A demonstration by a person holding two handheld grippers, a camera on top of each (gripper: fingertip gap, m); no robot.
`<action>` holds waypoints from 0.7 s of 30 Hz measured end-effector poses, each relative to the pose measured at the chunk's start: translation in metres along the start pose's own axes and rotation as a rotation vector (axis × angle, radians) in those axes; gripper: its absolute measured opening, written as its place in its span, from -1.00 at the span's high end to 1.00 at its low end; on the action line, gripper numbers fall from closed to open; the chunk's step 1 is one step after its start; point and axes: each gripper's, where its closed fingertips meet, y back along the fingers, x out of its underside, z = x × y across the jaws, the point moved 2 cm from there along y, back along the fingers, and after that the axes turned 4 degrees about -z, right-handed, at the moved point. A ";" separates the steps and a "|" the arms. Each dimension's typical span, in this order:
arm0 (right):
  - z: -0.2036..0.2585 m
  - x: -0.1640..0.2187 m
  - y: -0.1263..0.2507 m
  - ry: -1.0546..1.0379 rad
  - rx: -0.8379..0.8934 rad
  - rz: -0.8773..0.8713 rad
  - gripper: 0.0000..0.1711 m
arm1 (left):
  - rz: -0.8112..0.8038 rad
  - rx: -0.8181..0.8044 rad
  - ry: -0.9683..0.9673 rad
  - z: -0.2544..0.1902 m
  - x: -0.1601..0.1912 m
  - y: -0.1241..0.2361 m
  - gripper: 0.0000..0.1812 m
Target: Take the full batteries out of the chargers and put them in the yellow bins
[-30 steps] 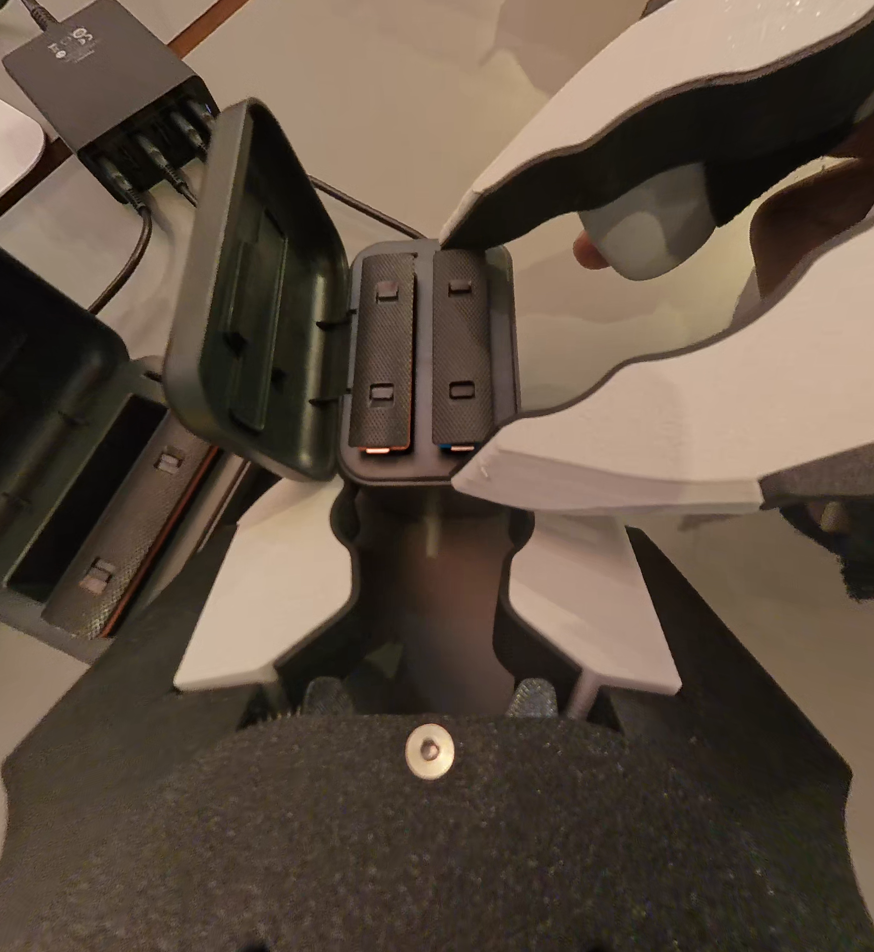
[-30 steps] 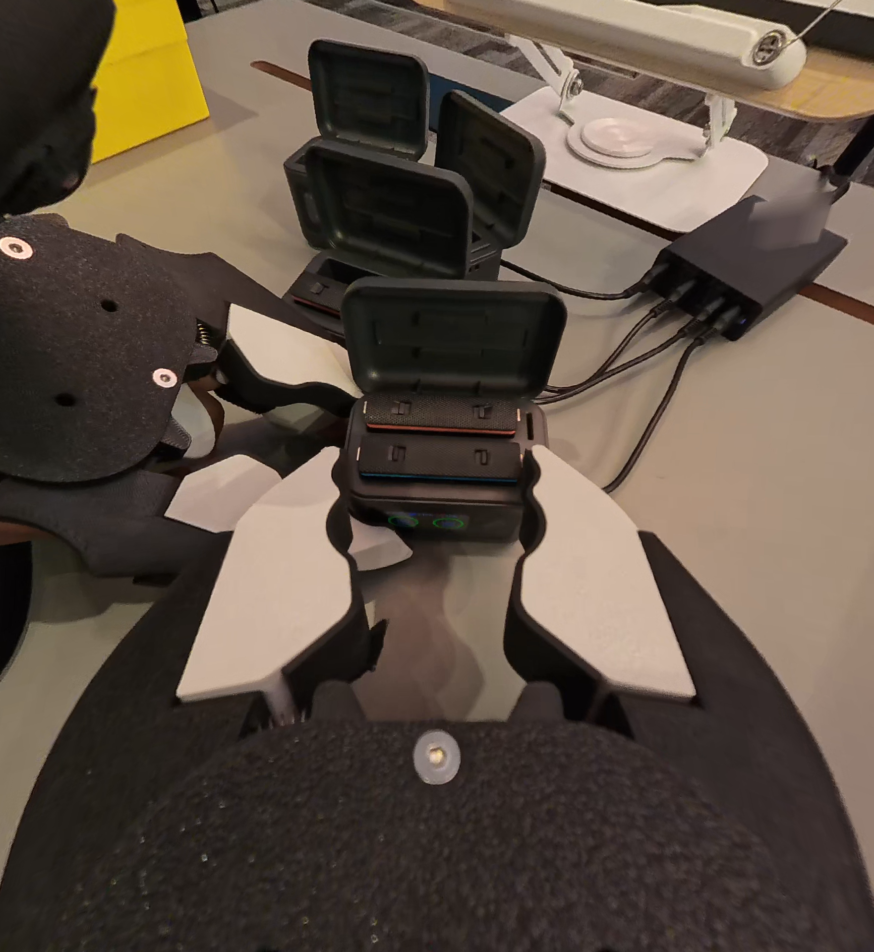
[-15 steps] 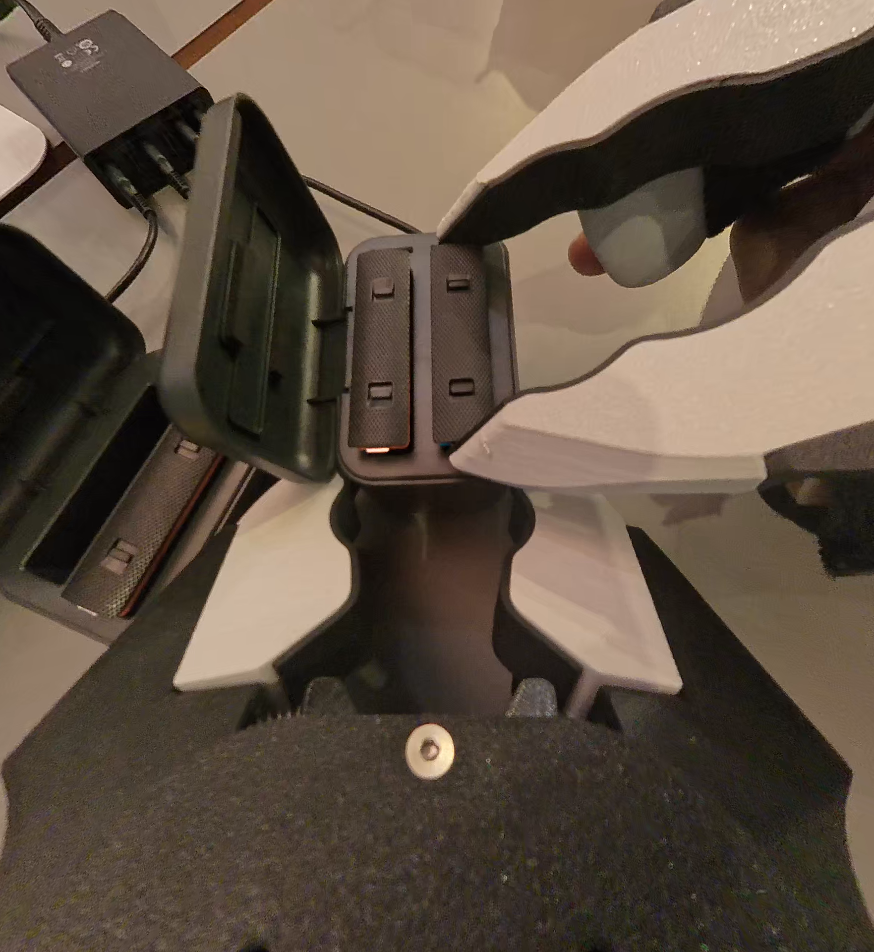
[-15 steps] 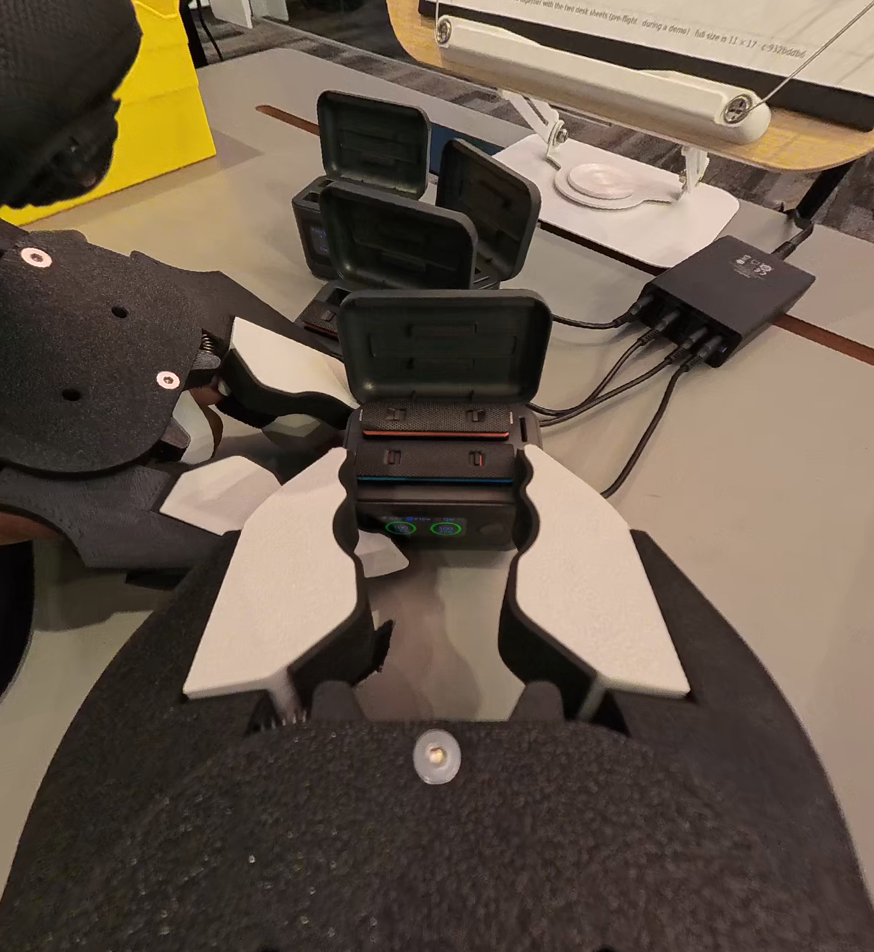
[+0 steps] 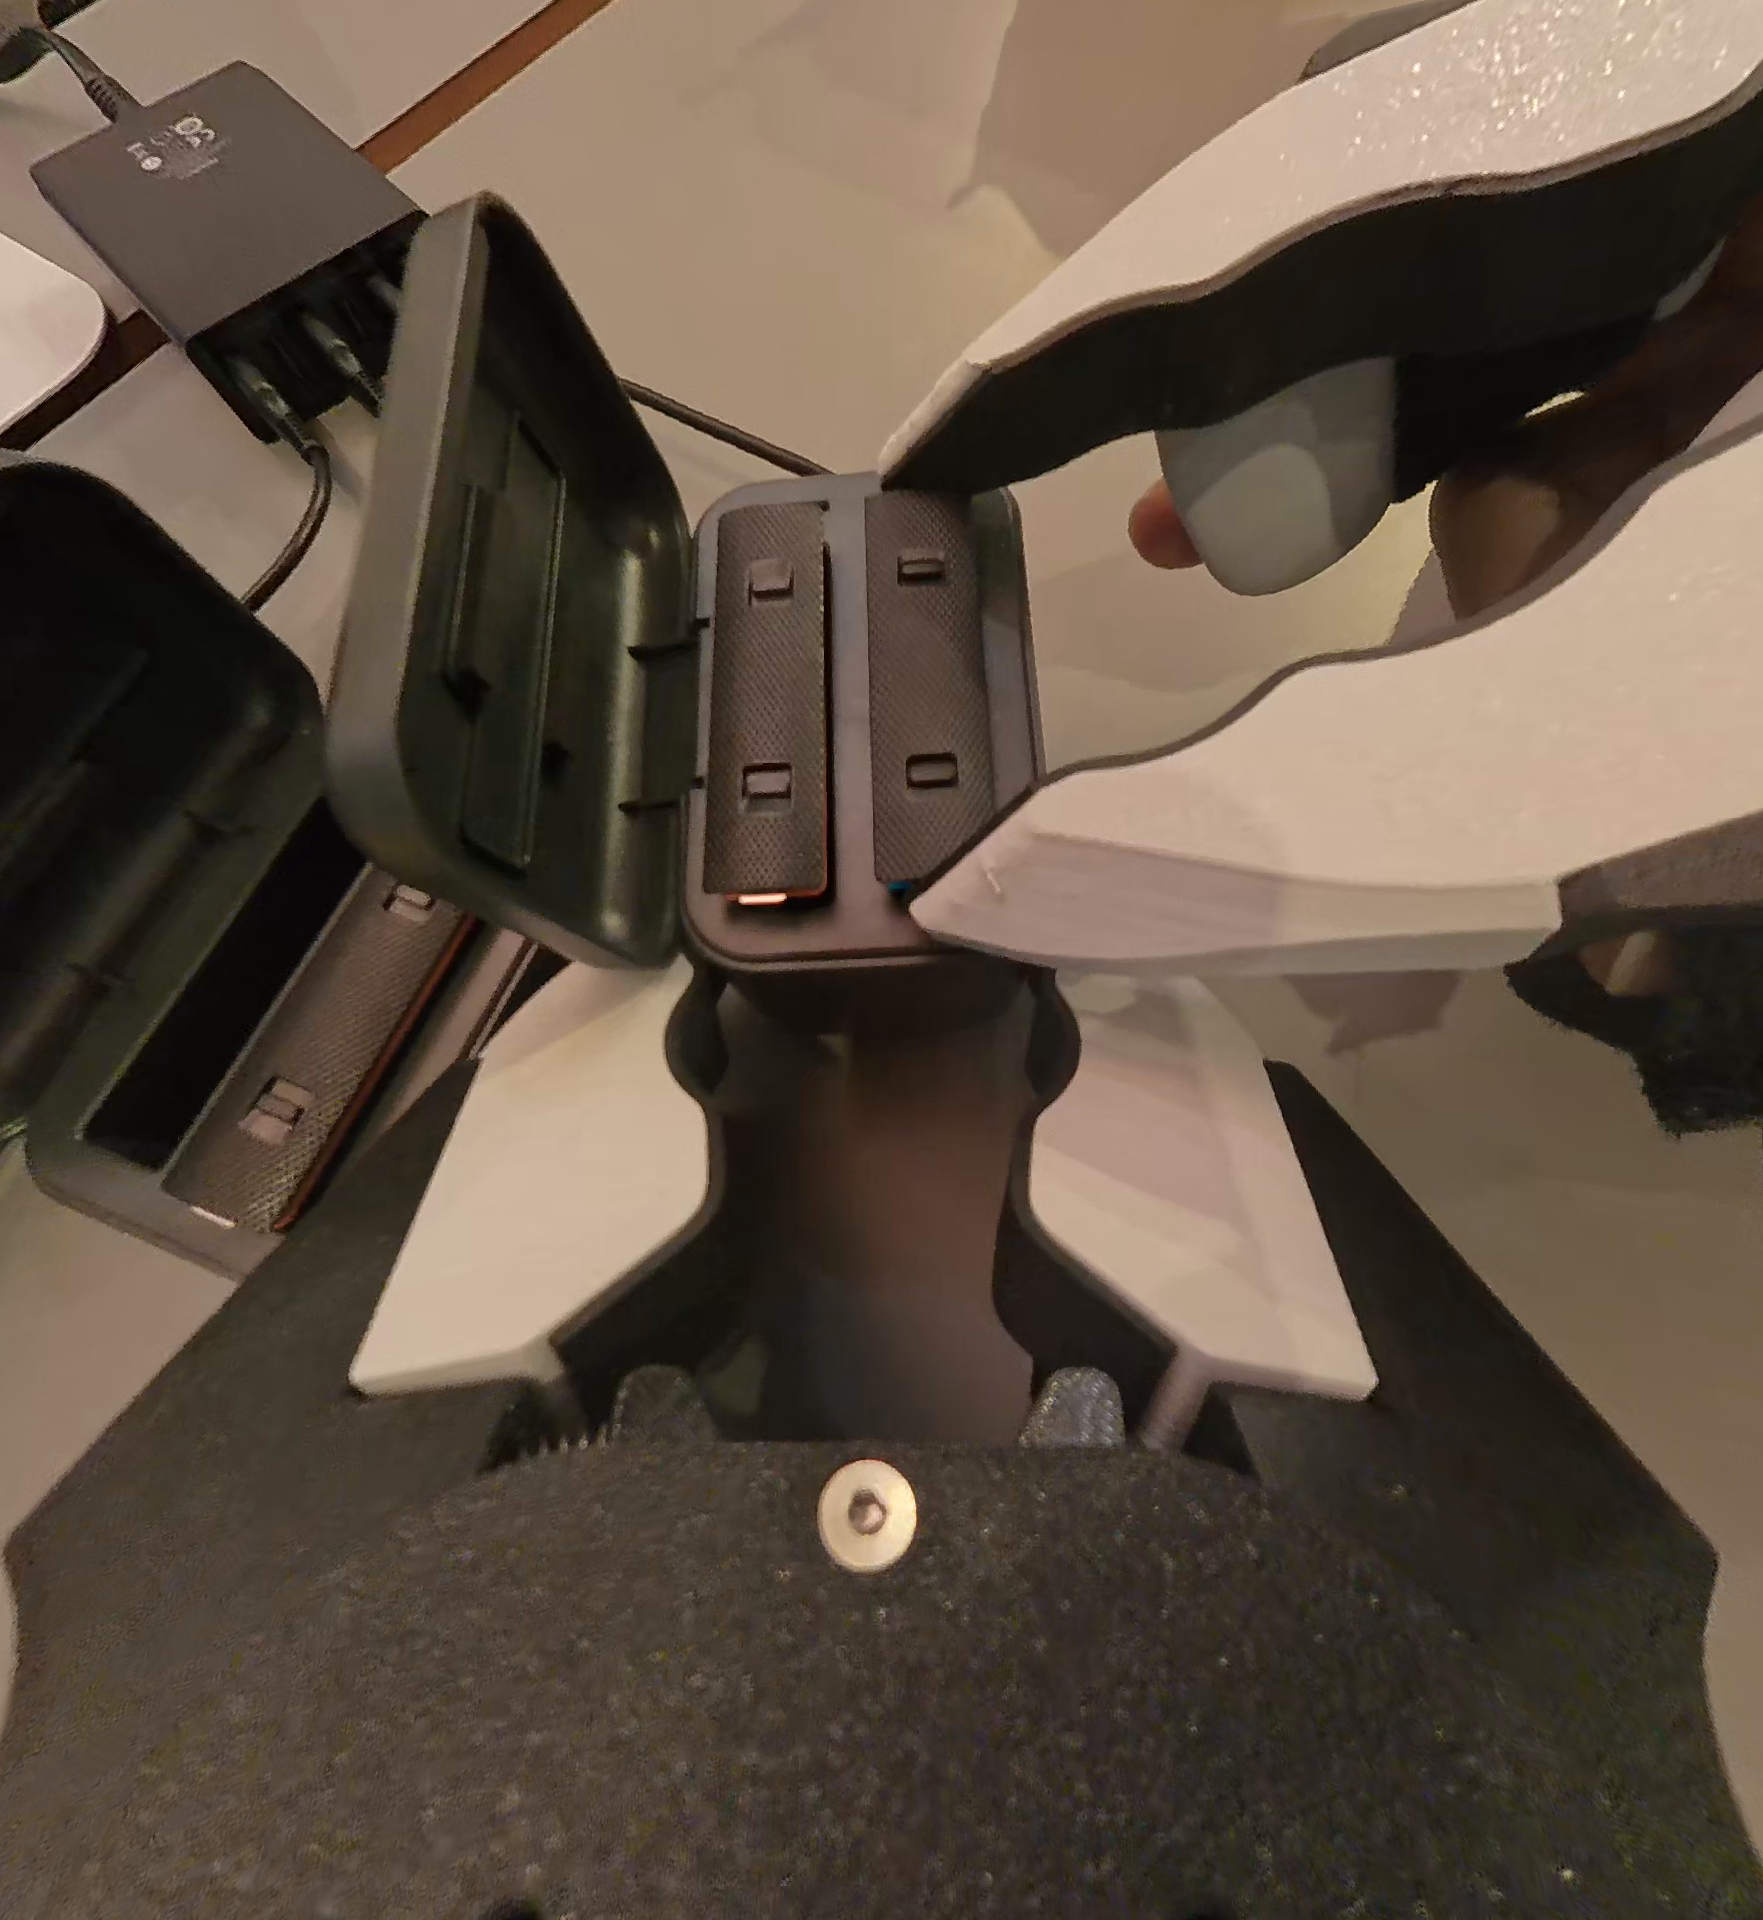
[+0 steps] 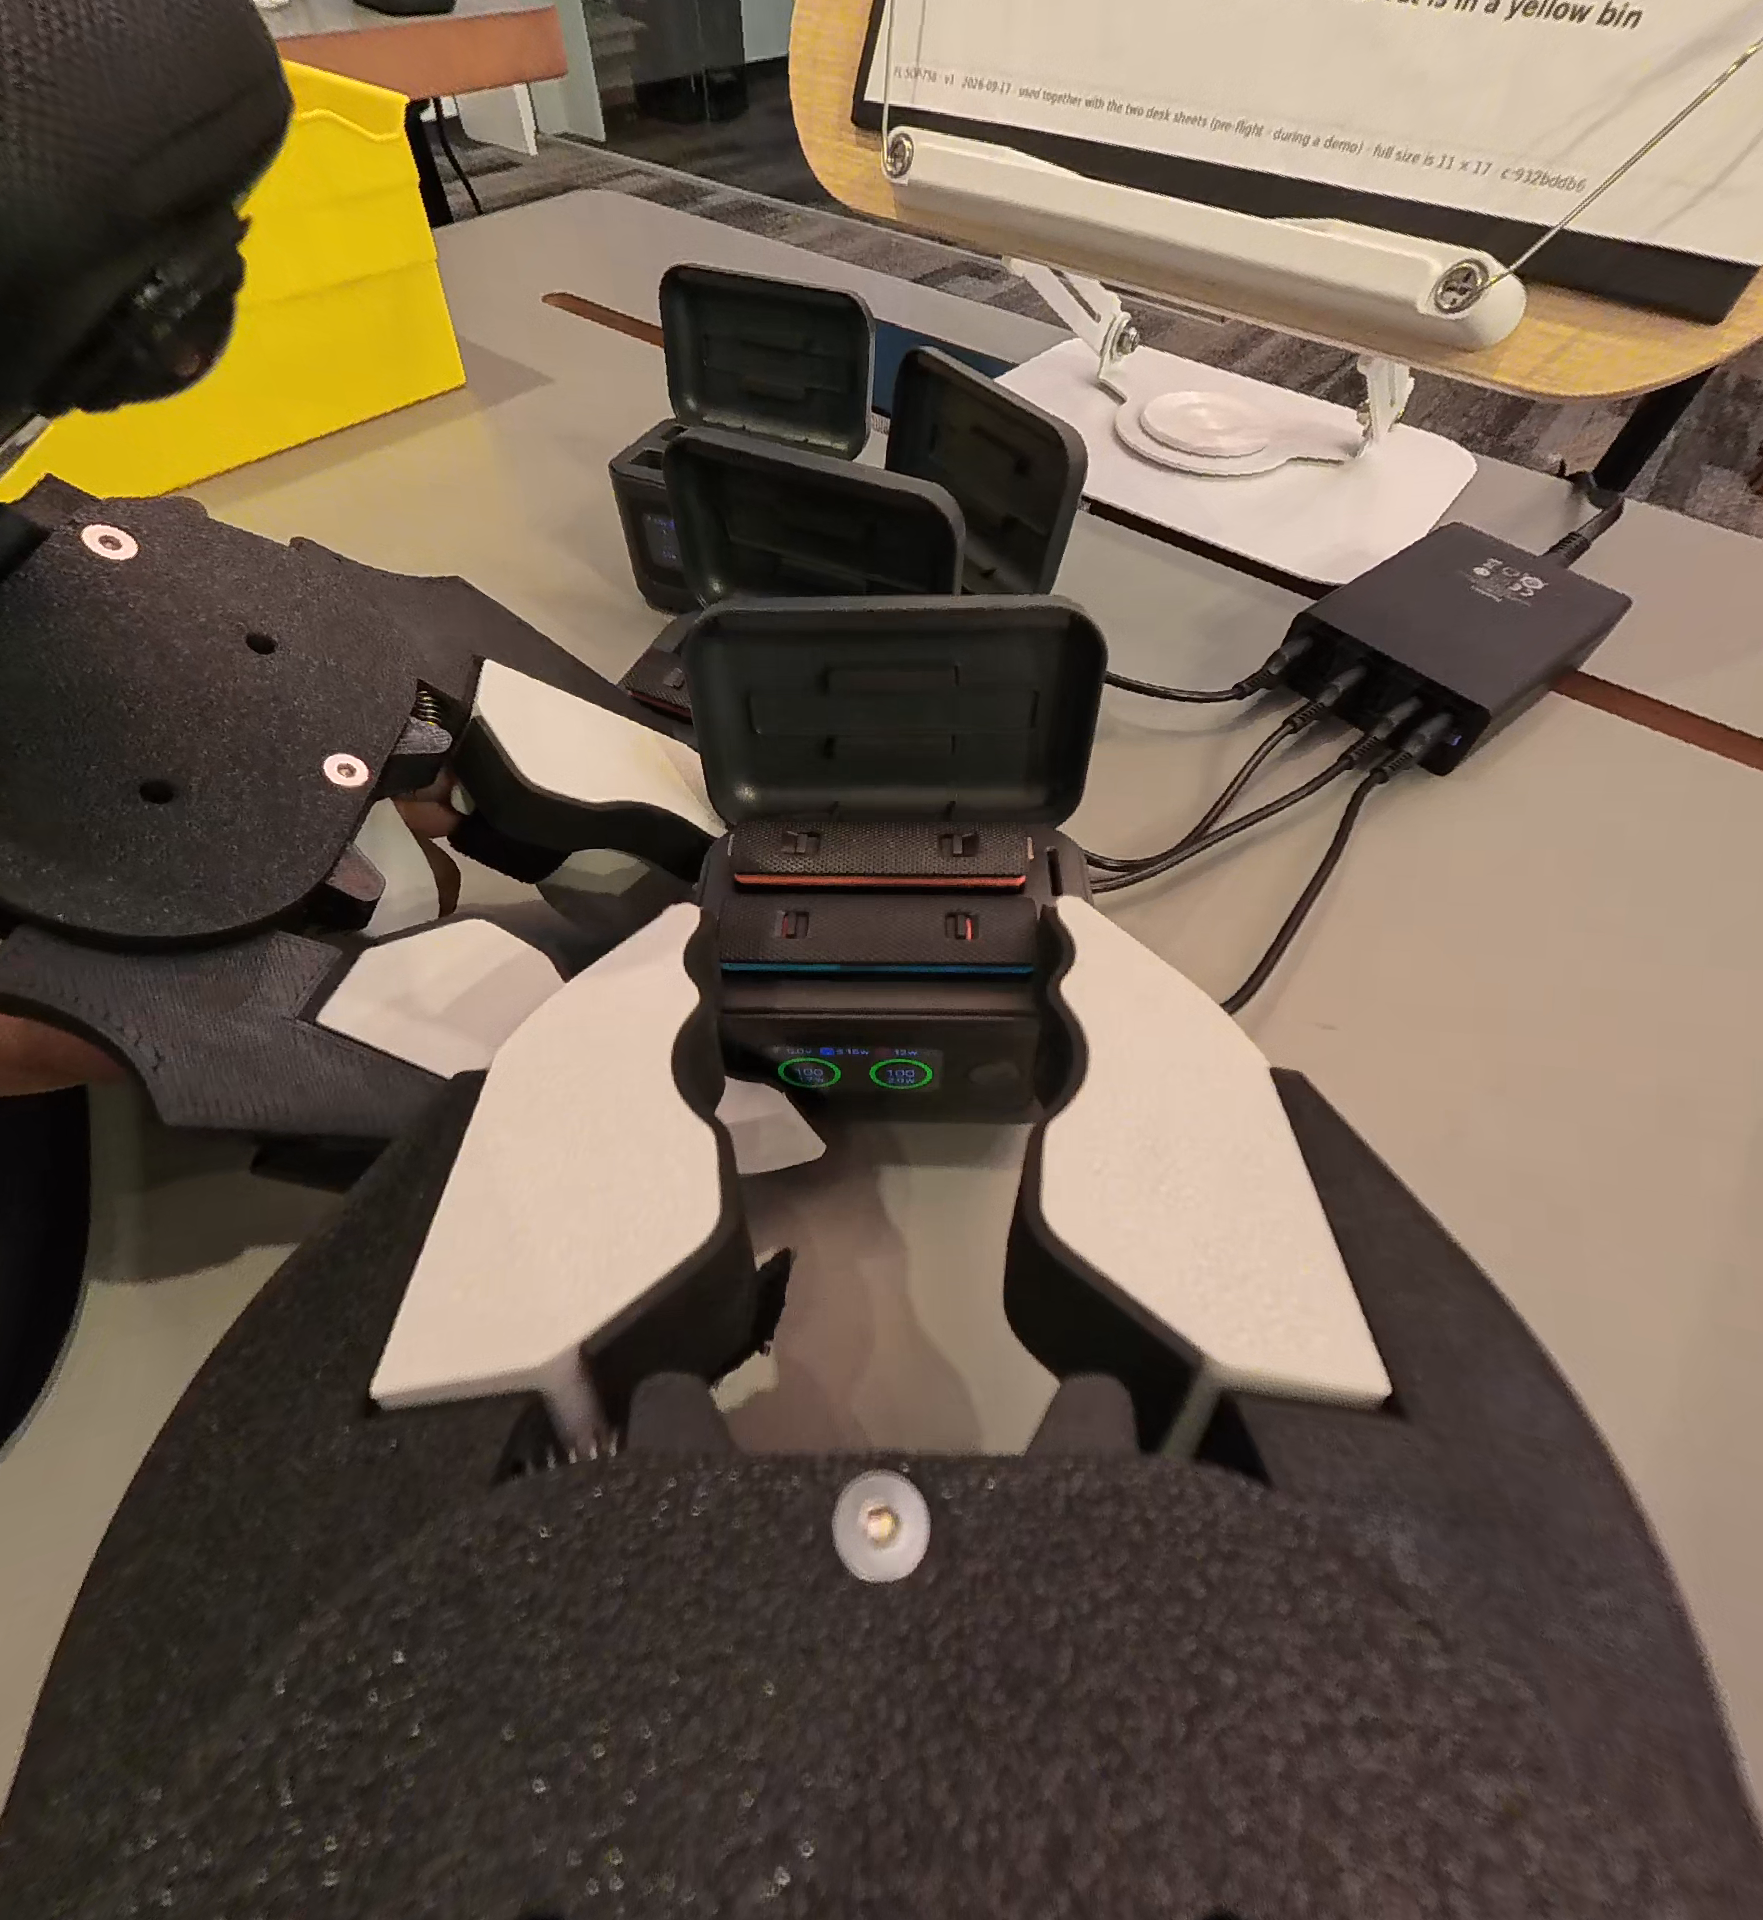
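An open black charger (image 6: 877,1081) holds two black batteries, one orange-striped (image 6: 877,857) and one blue-striped (image 6: 877,935). Its lid (image 6: 887,717) stands up and its display shows two green rings. My right gripper (image 6: 877,966) is shut on the two ends of the blue-striped battery. In the left wrist view the charger (image 5: 856,945) sits between the tips of my left gripper (image 5: 882,1039), which clamps its near end. The right gripper's white fingers (image 5: 1272,831) reach in from the right over the blue-striped battery (image 5: 924,686). The left gripper's fingers (image 6: 565,748) flank the charger's left end.
Several more open chargers (image 6: 804,520) stand behind; one (image 5: 233,1039) holds a single battery. A yellow bin (image 6: 337,312) is at the far left. A black power hub (image 6: 1459,644) with cables (image 6: 1292,904) lies to the right. A white stand with a board (image 6: 1272,260) is behind. The gap from one gripper's tips to the other's is roughly 5 cm.
The right gripper's fingers have closed in on the ends of the blue-striped battery, and its view has tilted up, so the charger's display shows more. The left gripper stays on the charger.
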 end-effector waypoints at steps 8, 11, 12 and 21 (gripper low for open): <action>0.000 -0.002 0.000 -0.019 -0.007 -0.028 0.33 | -0.009 0.007 0.005 0.001 -0.001 0.002 0.36; -0.001 -0.003 0.001 -0.039 -0.013 -0.047 0.33 | -0.018 0.006 0.005 0.001 -0.003 0.003 0.37; -0.001 -0.004 0.001 -0.045 -0.013 -0.053 0.33 | -0.022 0.006 0.005 0.001 -0.004 0.003 0.37; -0.003 -0.015 0.007 -0.076 -0.022 -0.136 0.33 | -0.089 0.003 -0.010 0.001 -0.016 0.009 0.37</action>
